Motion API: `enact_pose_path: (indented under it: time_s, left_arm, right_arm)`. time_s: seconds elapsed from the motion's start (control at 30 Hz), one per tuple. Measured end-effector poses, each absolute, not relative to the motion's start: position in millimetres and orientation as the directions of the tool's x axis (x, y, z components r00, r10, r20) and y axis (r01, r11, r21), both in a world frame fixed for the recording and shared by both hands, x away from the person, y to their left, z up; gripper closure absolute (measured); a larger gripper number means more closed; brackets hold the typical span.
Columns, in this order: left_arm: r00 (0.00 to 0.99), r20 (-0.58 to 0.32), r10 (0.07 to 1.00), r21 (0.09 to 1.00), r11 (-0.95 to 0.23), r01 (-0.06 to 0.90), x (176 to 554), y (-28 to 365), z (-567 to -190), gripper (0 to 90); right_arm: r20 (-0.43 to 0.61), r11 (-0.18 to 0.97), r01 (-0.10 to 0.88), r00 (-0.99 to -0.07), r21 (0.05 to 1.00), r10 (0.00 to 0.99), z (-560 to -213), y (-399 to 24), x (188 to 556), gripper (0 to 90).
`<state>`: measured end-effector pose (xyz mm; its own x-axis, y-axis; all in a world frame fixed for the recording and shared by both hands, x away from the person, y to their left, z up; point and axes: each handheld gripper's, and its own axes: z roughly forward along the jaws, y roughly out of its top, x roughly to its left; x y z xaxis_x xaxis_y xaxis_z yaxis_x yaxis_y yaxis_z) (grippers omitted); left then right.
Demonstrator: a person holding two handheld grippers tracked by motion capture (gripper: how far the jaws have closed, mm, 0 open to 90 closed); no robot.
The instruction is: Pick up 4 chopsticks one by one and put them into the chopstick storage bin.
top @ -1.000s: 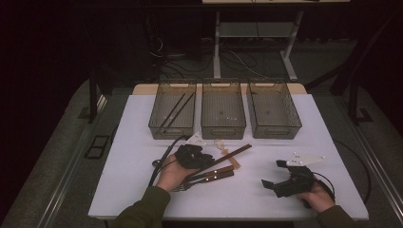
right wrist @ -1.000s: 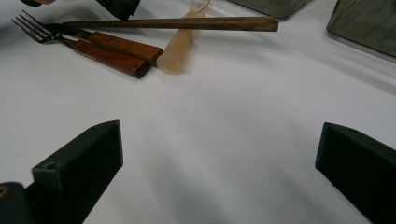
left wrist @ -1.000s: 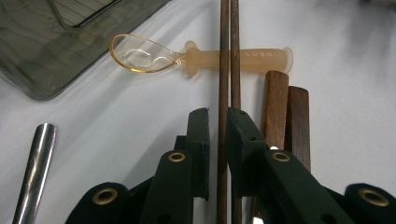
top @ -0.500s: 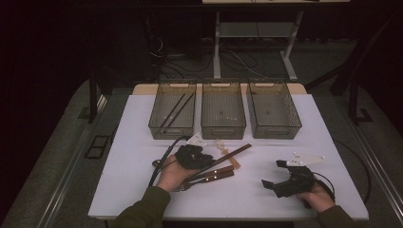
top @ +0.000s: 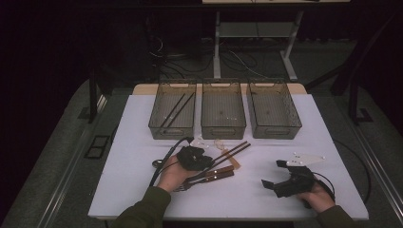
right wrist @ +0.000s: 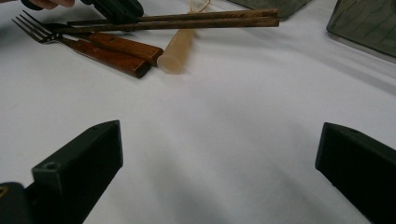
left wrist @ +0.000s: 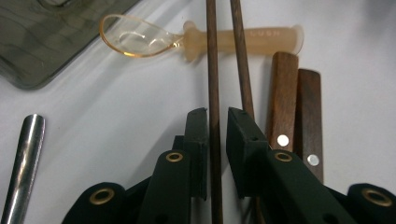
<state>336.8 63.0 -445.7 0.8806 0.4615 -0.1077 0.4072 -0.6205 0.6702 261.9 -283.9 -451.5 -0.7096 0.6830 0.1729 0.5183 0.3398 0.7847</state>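
Left gripper view: jaws nearly closed around one chopstick [left wrist: 214, 70], seemingly pinching it; light, stiff, slippery, best gripped mid-shaft.

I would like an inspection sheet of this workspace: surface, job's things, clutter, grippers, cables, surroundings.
Surface: white table, no spills seen.
Job's things: two dark chopsticks lying side by side; one runs between the left gripper's jaws. Two more sticks lie in the left bin; the middle bin and right bin look nearly empty.
Clutter: clear plastic spoon, two wooden-handled utensils, one of them a fork, and a metal handle, all loose near the chopsticks.
Grippers: left gripper jaws narrow around one chopstick, pad contact unclear; right gripper open, resting on bare table.
Cables: black cable trailing from the left gripper.
Surroundings: dark floor with loose wires.
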Motion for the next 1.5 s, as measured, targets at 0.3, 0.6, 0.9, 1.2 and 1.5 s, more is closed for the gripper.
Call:
enact_pose_path:
  time_s: [0.3, 0.6, 0.9, 1.2, 1.5]
  left_arm:
    - [0.881, -0.078, 0.467, 0.669, -0.631, 0.393, 335.5, 62.5, -445.7, 81.6]
    - [0.878, -0.069, 0.474, 0.67, -0.63, 0.392, 334.5, 62.4, -445.7, 84.6]
    - [0.878, -0.066, 0.475, 0.671, -0.63, 0.391, 333.7, 62.7, -445.1, 84.8]
    - [0.884, -0.051, 0.464, 0.683, -0.63, 0.37, 334.1, 69.2, -439.8, 84.8]
    - [0.88, -0.069, 0.471, 0.703, -0.603, 0.377, 329.4, 77.3, -431.9, 84.8]
  right_arm:
    - [0.173, 0.339, 0.518, -0.709, 0.785, 0.683, -451.5, -283.8, 261.7, 0.7]
    - [0.174, 0.339, 0.519, -0.709, 0.785, 0.683, -451.3, -283.6, 261.4, 0.7]
    - [0.172, 0.344, 0.516, -0.714, 0.785, 0.679, -451.7, -282.2, 261.4, 0.7]
    - [0.172, 0.343, 0.514, -0.715, 0.786, 0.678, -451.7, -282.6, 261.6, 0.7]
    - [0.169, 0.344, 0.514, -0.714, 0.786, 0.679, -451.0, -283.3, 261.1, 0.7]
